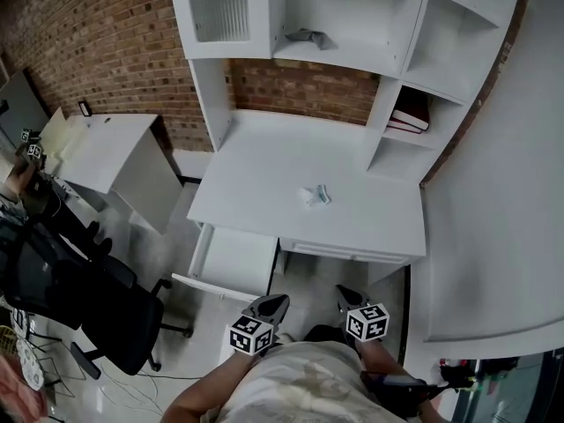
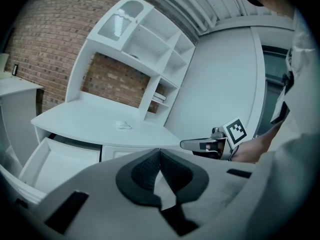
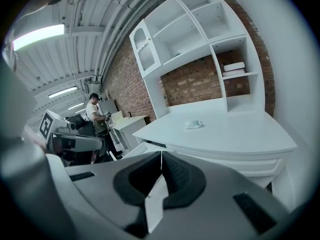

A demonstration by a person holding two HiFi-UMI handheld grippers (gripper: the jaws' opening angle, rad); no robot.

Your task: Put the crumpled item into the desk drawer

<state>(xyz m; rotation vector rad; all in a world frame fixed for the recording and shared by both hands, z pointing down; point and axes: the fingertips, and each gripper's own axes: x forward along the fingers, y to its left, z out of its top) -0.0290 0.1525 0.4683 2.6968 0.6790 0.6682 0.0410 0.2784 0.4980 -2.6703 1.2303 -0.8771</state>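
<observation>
So the left gripper (image 1: 270, 307) and right gripper (image 1: 350, 298) hang just off the desk's (image 1: 264, 166) front edge, both with jaws pinched together on nothing, probably lining up a reach. The crumpled item (image 1: 315, 196) sits mid-desk. The drawer (image 1: 231, 261) below the desk's left front is pulled out, ready. The desktop is glossy white, with a brick wall (image 1: 106, 33) behind the desk.

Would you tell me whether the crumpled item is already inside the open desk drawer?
No, the crumpled item lies on the desk top, well outside the open drawer below it.
</observation>
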